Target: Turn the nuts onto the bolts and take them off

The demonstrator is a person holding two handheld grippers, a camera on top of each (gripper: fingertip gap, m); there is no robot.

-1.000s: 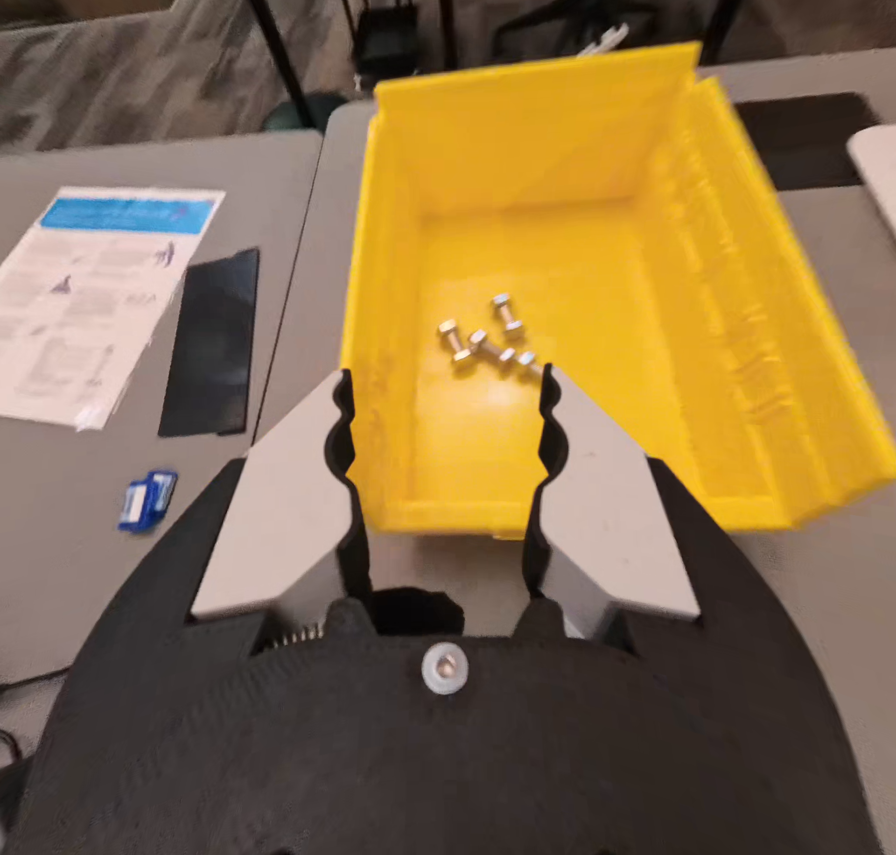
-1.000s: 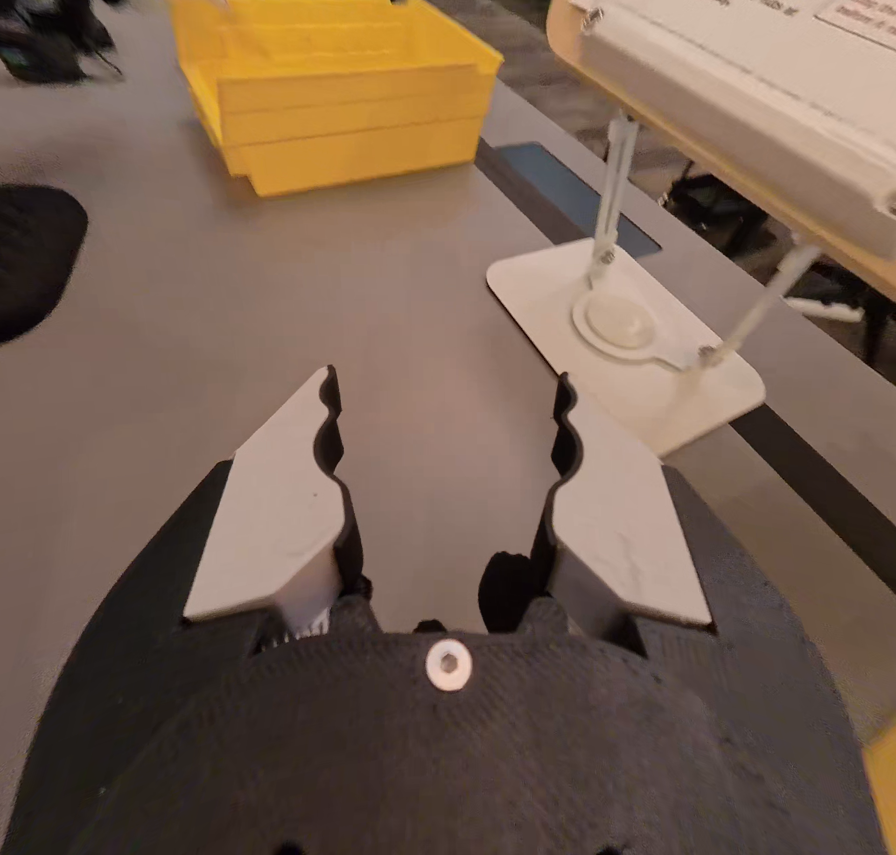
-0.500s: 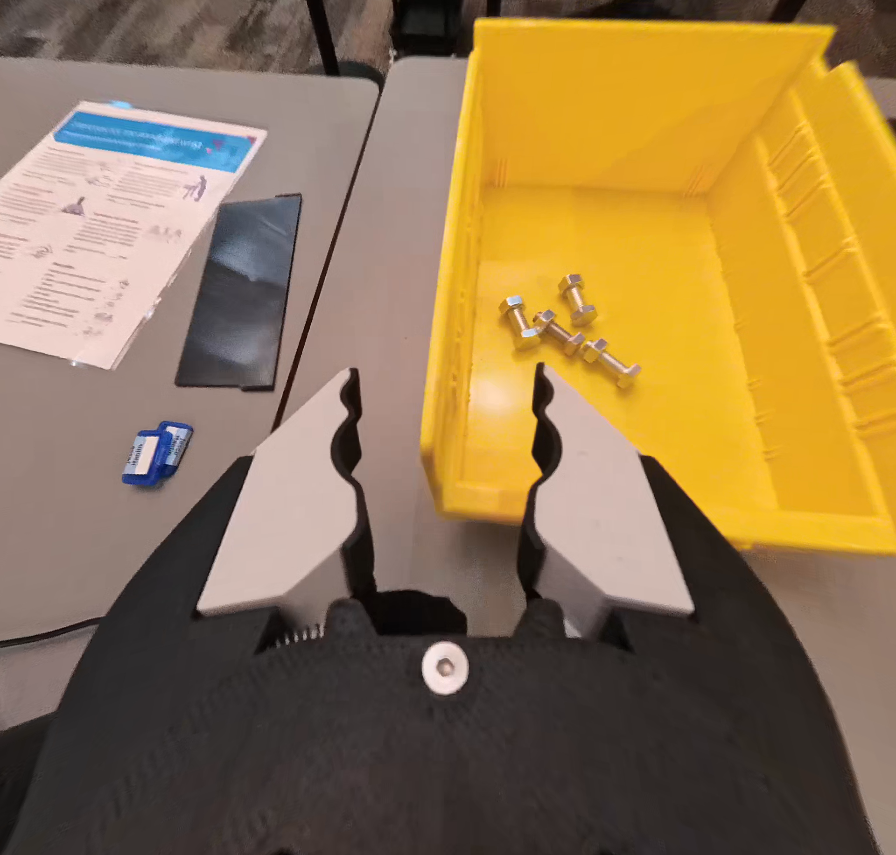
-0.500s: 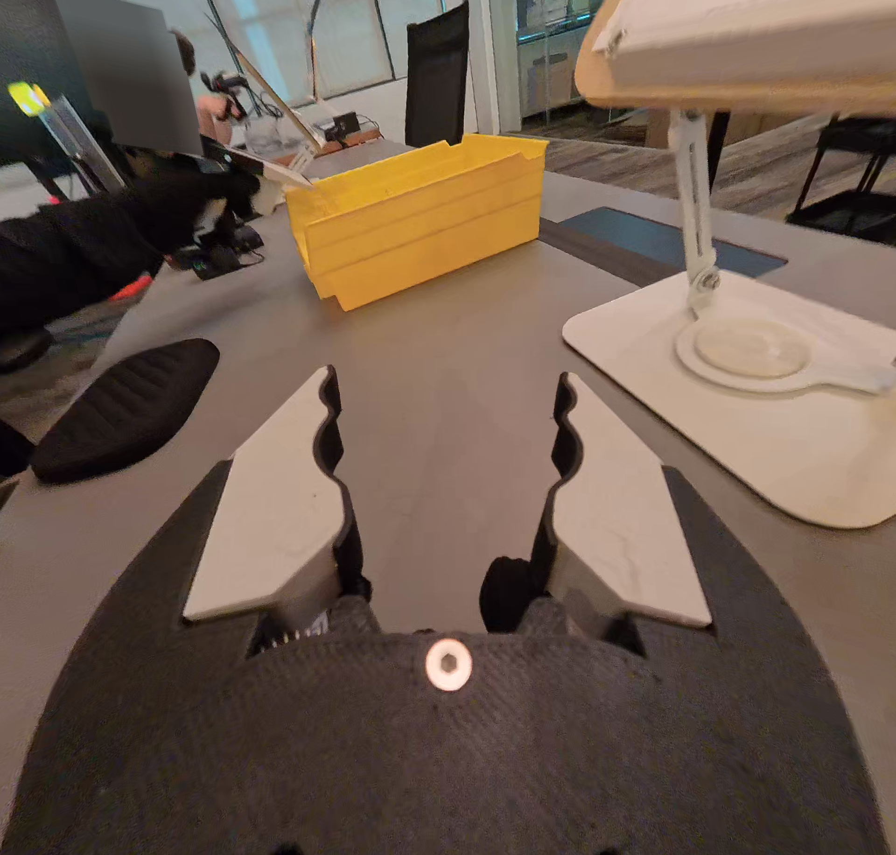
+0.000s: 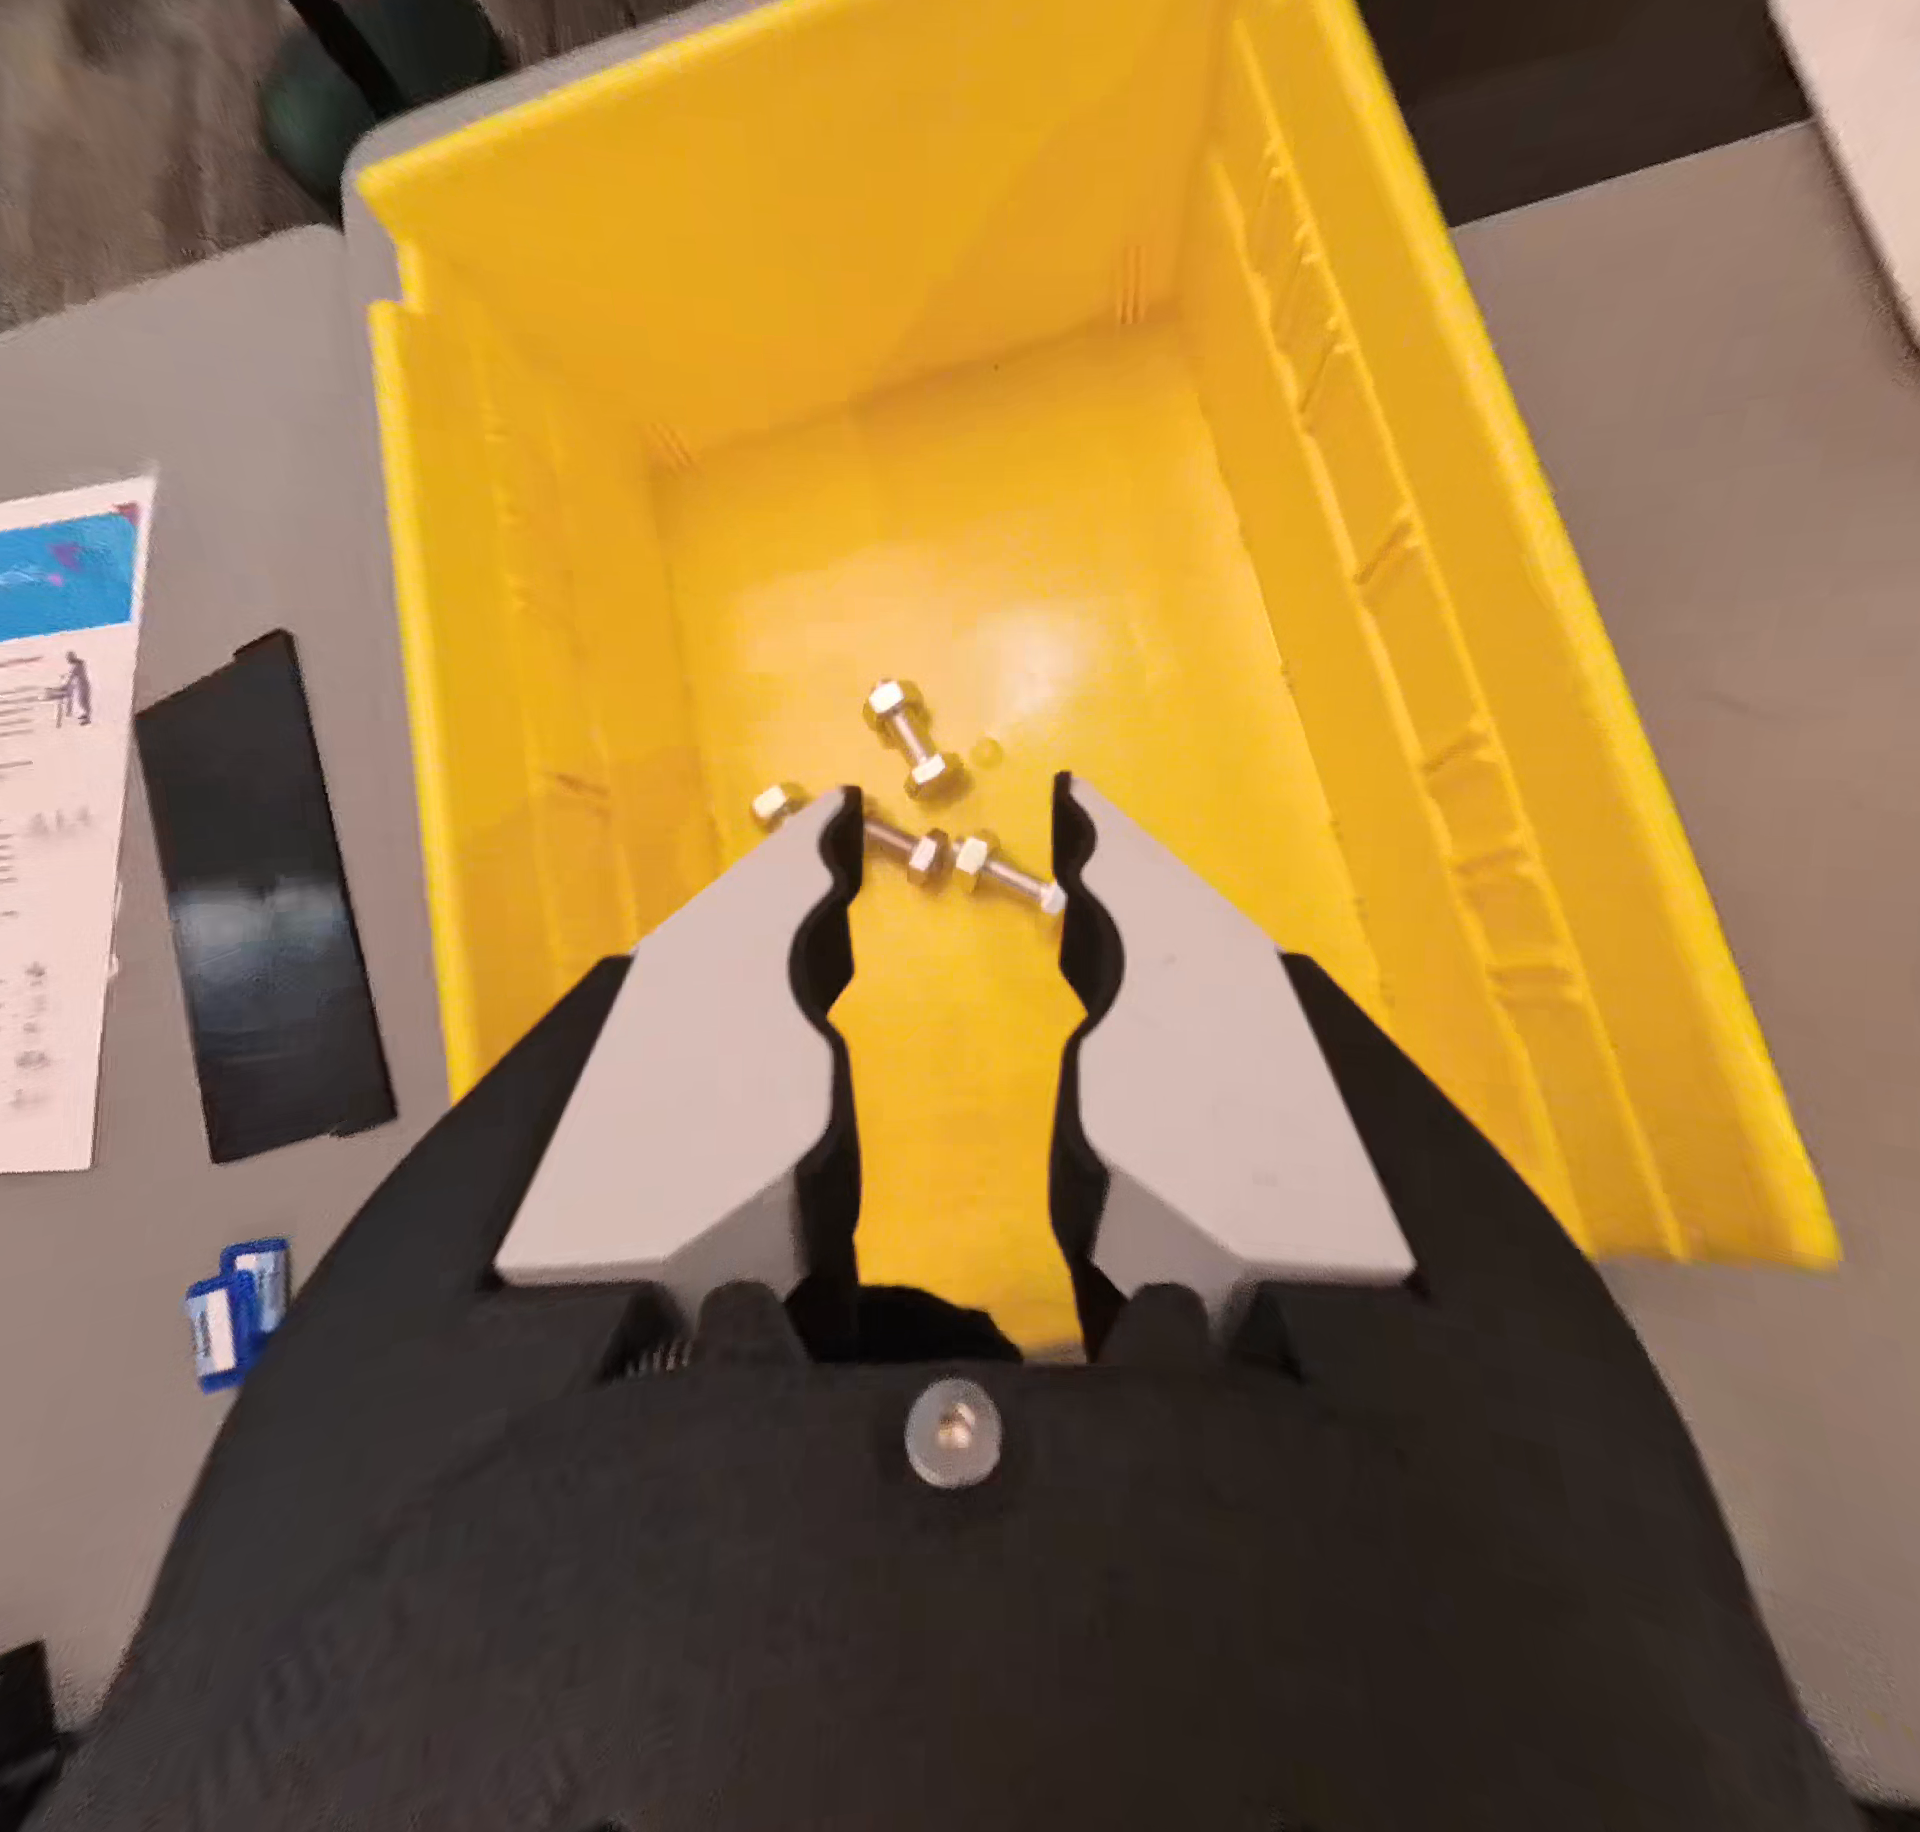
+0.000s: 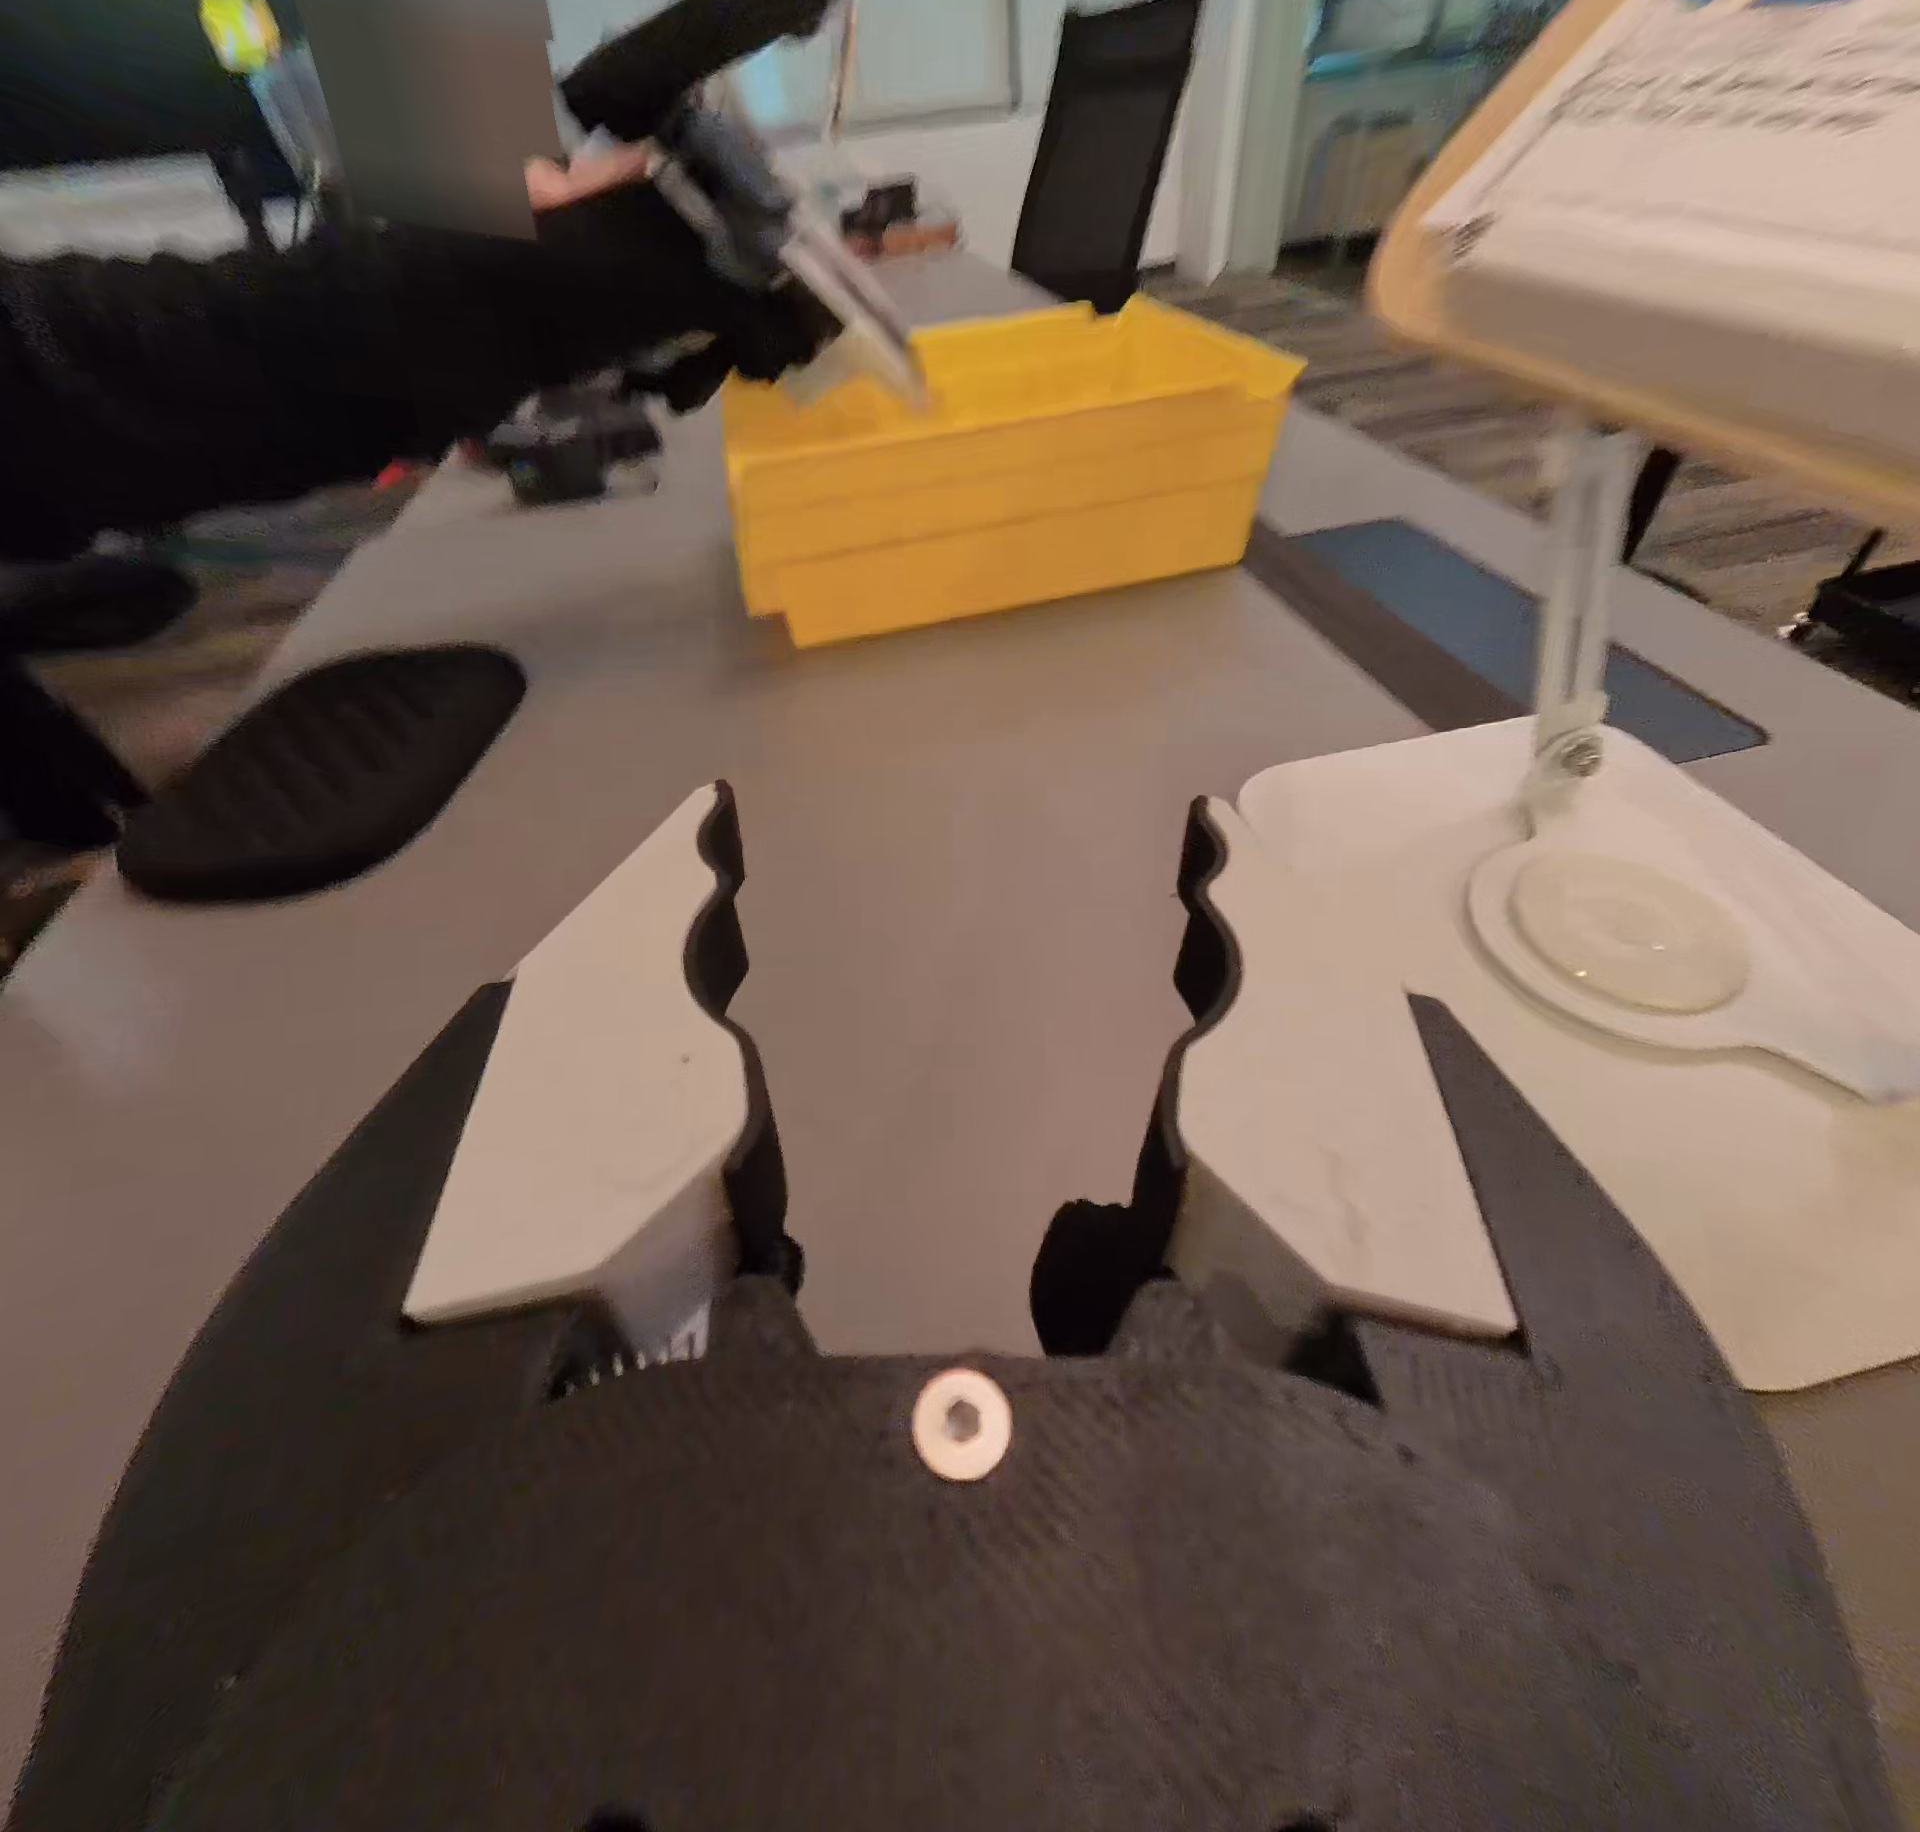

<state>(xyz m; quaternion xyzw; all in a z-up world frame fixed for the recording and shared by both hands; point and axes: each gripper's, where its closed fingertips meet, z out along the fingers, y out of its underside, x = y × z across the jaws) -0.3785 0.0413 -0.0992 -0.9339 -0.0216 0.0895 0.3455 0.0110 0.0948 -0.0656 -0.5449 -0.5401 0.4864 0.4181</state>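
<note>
Bolts (image 5: 940, 826) inside yellow bin (image 5: 1351, 639), beneath open left tongs (image 5: 956, 806).

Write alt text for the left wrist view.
The open left gripper reaches into a yellow bin on a grey table, its fingertips over a small cluster of bolts with nuts on them. Left of the bin lie a black card and a printed sheet.

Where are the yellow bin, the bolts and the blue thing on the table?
yellow bin (image 5: 831, 255): left wrist view, far inner wall.
bolts (image 5: 912, 741): left wrist view, one bolt's shank.
blue thing (image 5: 234, 1309): left wrist view, its middle.
</note>
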